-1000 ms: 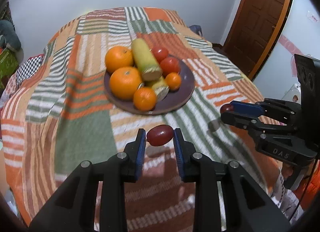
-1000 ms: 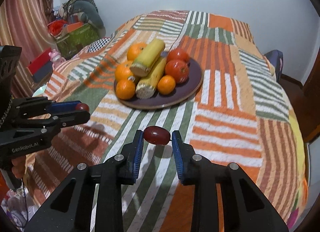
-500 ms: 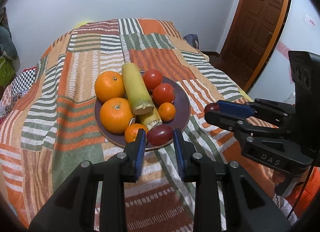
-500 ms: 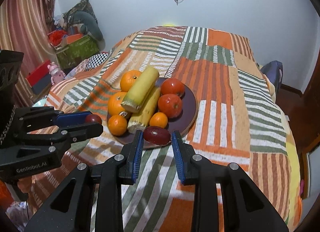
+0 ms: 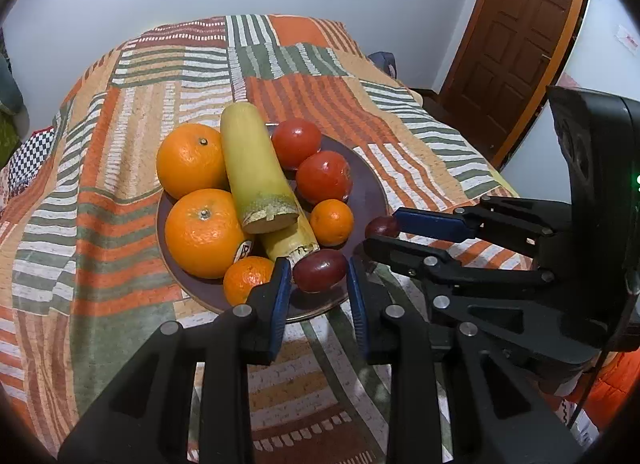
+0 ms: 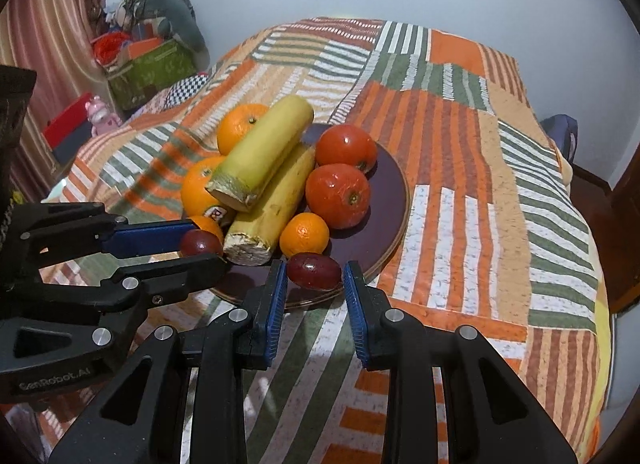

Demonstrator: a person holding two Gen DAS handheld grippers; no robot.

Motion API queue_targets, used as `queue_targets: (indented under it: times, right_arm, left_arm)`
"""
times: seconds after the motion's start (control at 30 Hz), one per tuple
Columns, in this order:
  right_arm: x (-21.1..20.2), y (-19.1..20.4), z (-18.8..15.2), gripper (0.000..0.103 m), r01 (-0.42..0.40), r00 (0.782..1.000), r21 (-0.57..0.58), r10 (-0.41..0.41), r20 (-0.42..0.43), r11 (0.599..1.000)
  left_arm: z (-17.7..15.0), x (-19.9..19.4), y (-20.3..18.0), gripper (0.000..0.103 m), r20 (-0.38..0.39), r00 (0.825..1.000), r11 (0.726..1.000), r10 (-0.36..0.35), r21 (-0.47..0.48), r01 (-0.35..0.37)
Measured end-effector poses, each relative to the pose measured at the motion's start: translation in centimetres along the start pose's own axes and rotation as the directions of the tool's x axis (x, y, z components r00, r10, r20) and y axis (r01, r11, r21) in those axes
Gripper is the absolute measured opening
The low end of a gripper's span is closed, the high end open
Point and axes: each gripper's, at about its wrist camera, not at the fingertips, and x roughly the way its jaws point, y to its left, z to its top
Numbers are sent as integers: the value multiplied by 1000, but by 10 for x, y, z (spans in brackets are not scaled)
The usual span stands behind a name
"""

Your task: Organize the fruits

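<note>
Pinching one small dark-red fruit — a grape or little plum, hard to say which — in each tool. Left gripper point(image 5: 319, 279) clamping the left fruit point(image 5: 320, 270) across its short middle, blue pads point(image 5: 281, 292) pressing on both flanks; right gripper point(image 6: 315, 278) doing likewise with the right fruit point(image 6: 314, 266). Both hovering at the near rim of the brown plate point(image 6: 390, 199), side by side, close to each other without visibly touching.

Sitting on that plate: two large oranges point(image 5: 202, 232), two small mandarins point(image 5: 331, 221), two red tomatoes point(image 5: 324, 176) and two stubby yellow bananas point(image 5: 256, 167), one stacked on the other. Resting under it all, a striped patchwork blanket point(image 5: 132, 103) — soft, uneven footing.

Judging the held fruits as very light, smooth-skinned and glossy, so likely slippery; thin skin and soft flesh probably bruising or splitting under too hard a squeeze. Gripping at the widest belly, as now, looking right — holding nearer either tapered end risking the fruit squirting out. Being rounded, also likely rolling once let go, so needing a low release onto bare plate, ideally nestled against a mandarin or the banana stub rather than near the rim. Finding free space mostly along the near and right-hand edge. Avoiding nudging the upper banana, seemingly balanced loosely and ready to roll.
</note>
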Motion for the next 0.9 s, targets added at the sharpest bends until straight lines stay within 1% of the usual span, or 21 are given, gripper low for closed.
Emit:
queue_targets:
  times: [0.1,0.33,0.43,0.53,0.57,0.67,0.77,0.8,0.9]
  right_arm:
    - [4,0,1,27,-13,1000,0,13,-10,1000]
    - [13,1,3,27,-16,1000,-2,16,-25,1000]
    - [16,-2,3,28,-27,999,14,28,-36,1000]
    - [15,-4,5,30,-32,999,29,33,-42,999]
    - [14,-4,5,30,-32,999,31,33,-40,999]
    - [5,-5,6,31,-25,999,34,26,-24,999]
    - [-13,-4,8,31,-10,1000,38,10,12,999]
    - [-17,-5,9,31,-8,1000,39,7,22,999]
    - [-45,-3,12,31,-6,997,49,2,78,999]
  left_arm:
    - [1,4,2,28,-9,1000,1000,5,0,-5]
    - [1,5,4,30,-11,1000,1000,0,-4,0]
    - [1,5,4,31,-13,1000,1000,-6,-17,6]
    - [1,2,5,34,-14,1000,1000,-5,-30,5]
    - [1,0,5,37,-11,1000,999,-3,-33,3]
    - [1,-13,3,38,14,1000,999,9,-32,-8]
    - [1,-32,1,38,51,999,999,10,-42,-8]
    - [1,-40,0,38,66,998,999,12,-44,-9]
    - [3,-71,-5,38,129,991,999,28,-46,-22]
